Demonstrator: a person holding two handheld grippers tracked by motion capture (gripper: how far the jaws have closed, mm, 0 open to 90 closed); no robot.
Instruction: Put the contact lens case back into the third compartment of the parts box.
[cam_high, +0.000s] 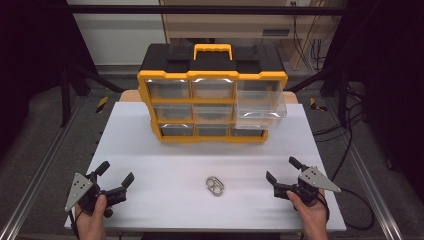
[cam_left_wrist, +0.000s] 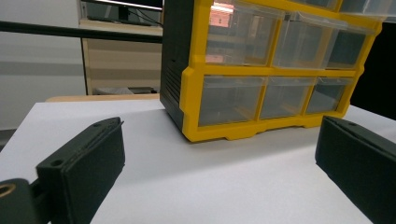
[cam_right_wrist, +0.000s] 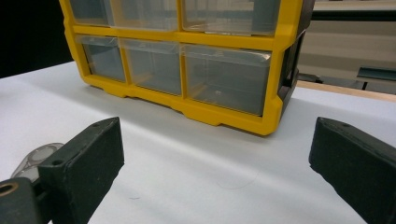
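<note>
Item: metal carabiner (cam_high: 215, 186), lying flat on the white table (cam_high: 150, 150) between my left gripper (cam_high: 116, 176) and right gripper (cam_high: 282, 170), both wide open and empty, before the yellow drawer organizer (cam_high: 212, 105), whose top-right drawer (cam_high: 261, 105) stands pulled out, presumably to receive it.
</note>
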